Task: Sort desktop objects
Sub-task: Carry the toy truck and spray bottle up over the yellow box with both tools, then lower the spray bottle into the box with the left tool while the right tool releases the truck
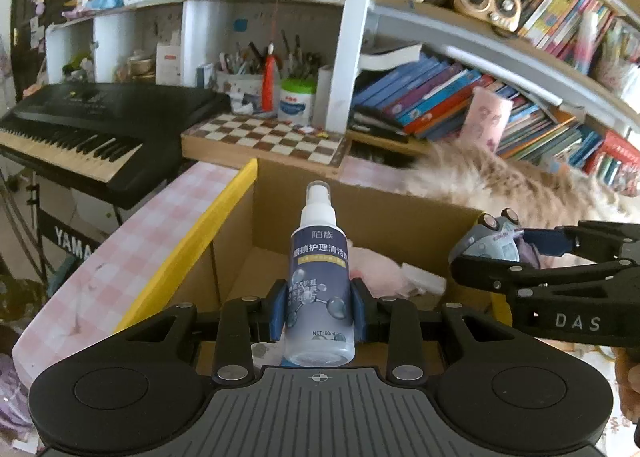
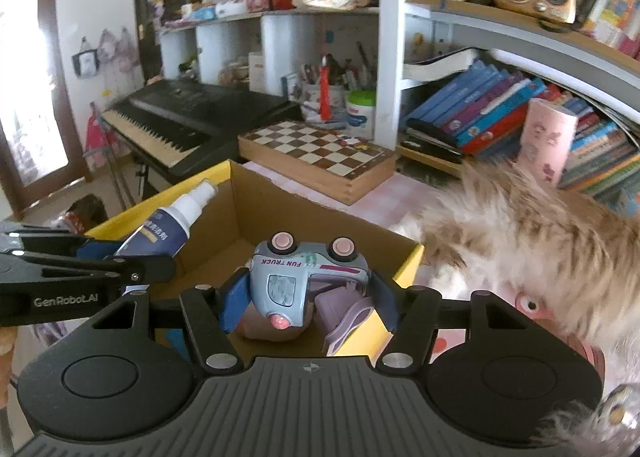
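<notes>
The left hand-held gripper [image 1: 319, 311] is clenched on a spray bottle [image 1: 320, 277], its blue pads pressing the lower half of the label from 3 and 9 o'clock. The grip sits low on the body, probably so the nozzle end leads and the bottle stays upright relative to the jaws. The bottle hangs over the open cardboard box [image 1: 236, 257], which lies at 12 o'clock from the gripper; that reads as a hold made for dropping it in, not for setting it on the worktop [image 1: 120, 257].

The right hand-held gripper [image 2: 308, 307] grasps a grey-blue toy truck [image 2: 308, 273] flipped wheels-up (the lettering reads upside down), the pads bearing on its two flanks, the widest flat faces it offers. It too hangs over the box, close to the near yellow-edged wall [image 2: 360, 333]. Soft pinkish things [image 1: 380, 273] already lie at the bottom, so I judge the box to be the sorting bin.

Further out, a furry plush [image 2: 540, 249] lies on the pink-checked worktop at 2 o'clock, a chessboard [image 2: 316, 155] sits at 12 o'clock beyond the box, and a keyboard [image 2: 188, 121] at 10 o'clock.
</notes>
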Available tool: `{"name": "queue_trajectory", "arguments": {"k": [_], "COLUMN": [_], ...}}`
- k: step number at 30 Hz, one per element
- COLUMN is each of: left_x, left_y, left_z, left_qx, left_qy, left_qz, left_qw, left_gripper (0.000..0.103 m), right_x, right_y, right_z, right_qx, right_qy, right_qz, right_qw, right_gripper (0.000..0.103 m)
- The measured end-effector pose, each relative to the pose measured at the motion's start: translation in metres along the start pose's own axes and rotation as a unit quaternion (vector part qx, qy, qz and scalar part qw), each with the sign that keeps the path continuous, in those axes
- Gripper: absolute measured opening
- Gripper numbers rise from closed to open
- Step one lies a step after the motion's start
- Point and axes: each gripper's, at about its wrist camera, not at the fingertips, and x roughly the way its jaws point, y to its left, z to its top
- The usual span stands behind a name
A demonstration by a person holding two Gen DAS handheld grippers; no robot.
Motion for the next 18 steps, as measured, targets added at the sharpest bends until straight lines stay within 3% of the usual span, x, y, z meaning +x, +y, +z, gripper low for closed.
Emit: {"name": "queue_trajectory", "arguments": {"k": [8,18], "left_x": [0.028,0.052], "left_y": [-0.003,-0.009], "left_z": [-0.003,-0.01], "left_qx": [0.011,0.022], "left_qy": [0.036,0.072], "left_qz": [0.015,0.018], "left_qw": [0.9992,0.997], "left_gripper": [0.031,0.031], "right_x": [0.037,0.069], "right_y": [0.004,0.002], "right_z": [0.003,0.002], "right_qx": [-0.071,-0.134], "right_qy": [0.034,0.063], "right_qz": [0.026,0.029], "right_qw": [0.997,0.989], "right_gripper": [0.06,0.061]}}
